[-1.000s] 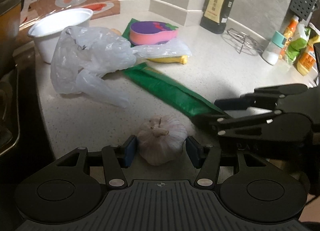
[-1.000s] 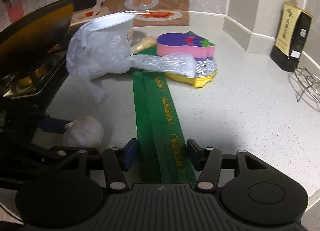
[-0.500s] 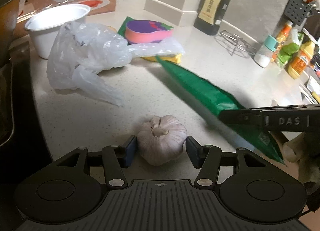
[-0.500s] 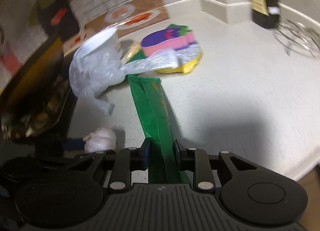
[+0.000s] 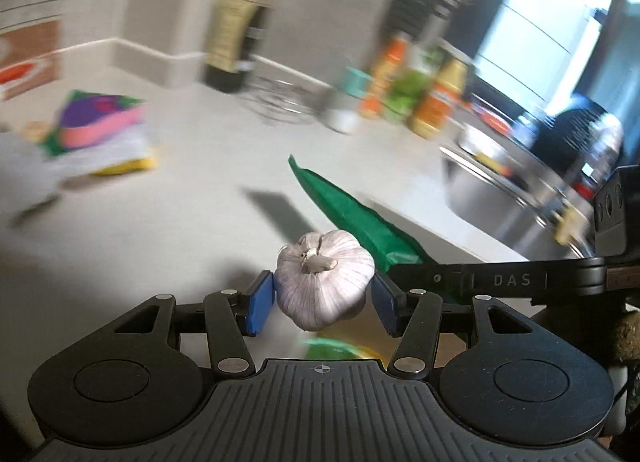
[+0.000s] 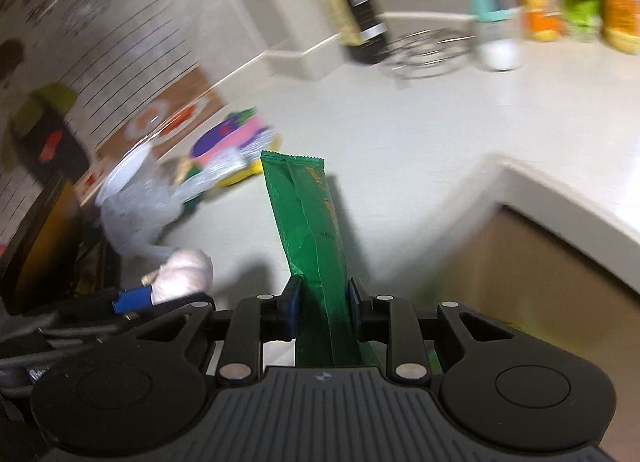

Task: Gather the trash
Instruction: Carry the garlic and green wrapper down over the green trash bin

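Pale kitchen counter (image 5: 180, 202), all blurred, bottles ranged along the back wall. Left wrist view: the left gripper (image 5: 323, 298) is clamped on a garlic bulb (image 5: 325, 280), lifted clear of the counter. Right wrist view: the right gripper (image 6: 322, 308) pinches a long green wrapper (image 6: 310, 230) between its pads, the strip sticking forward above the counter.

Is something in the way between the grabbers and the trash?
No. The right hand-held gripper already pinches the green wrapper, and the left hand-held gripper is closed around a garlic bulb. Where they go isn't clearly visible.
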Demonstrator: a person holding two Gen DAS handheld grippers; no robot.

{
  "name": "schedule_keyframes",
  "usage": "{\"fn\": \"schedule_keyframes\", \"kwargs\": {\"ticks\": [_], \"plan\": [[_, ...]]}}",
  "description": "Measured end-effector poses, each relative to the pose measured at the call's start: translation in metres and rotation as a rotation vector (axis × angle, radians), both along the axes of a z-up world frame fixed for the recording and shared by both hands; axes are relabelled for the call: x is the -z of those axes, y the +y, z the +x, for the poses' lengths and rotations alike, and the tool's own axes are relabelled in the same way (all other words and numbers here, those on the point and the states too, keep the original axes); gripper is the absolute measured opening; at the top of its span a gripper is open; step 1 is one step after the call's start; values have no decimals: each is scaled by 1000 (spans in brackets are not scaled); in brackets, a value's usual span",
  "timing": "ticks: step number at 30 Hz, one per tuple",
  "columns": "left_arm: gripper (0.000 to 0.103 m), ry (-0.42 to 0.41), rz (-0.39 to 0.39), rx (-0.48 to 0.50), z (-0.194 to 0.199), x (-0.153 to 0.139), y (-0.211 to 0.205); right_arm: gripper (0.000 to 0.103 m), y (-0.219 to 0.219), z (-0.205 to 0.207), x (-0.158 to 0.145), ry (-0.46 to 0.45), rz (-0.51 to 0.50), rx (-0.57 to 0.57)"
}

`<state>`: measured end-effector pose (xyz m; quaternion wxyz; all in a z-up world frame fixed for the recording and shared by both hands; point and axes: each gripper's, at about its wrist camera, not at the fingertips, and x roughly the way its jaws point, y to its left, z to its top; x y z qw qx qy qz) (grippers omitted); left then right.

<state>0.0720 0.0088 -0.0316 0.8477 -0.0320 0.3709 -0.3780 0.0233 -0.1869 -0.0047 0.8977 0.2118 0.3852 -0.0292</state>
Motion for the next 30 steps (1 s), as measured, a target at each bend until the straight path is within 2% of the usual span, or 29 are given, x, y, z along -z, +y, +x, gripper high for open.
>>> {"fn": "schedule_keyframes", "kwargs": {"ticks": [6, 11, 13, 17, 21, 23, 26, 30], "plan": [[59, 88, 104, 118, -19, 31, -79, 24, -66, -70, 21, 46, 12, 187], [59, 243, 198, 151, -29, 79, -137, 24, -115, -117, 62, 112, 36, 262], [59, 310, 243, 126, -30, 109, -151, 24, -132, -132, 81, 134, 66, 264], [59, 515, 348, 42, -31, 199, -157, 24, -155, -150, 130, 221, 198, 248], [59, 651, 449, -11, -31, 282, -155, 24, -151, -160, 172, 315, 228, 238], [59, 671, 487, -23, -26, 316, -158, 24, -150, -165, 191, 338, 264, 246], [59, 638, 550, -26, -16, 354, -169, 24, -147, -169, 217, 381, 276, 278], [59, 656, 511, -57, 7, 387, -184, 24, -138, -169, 237, 426, 269, 254]]}}
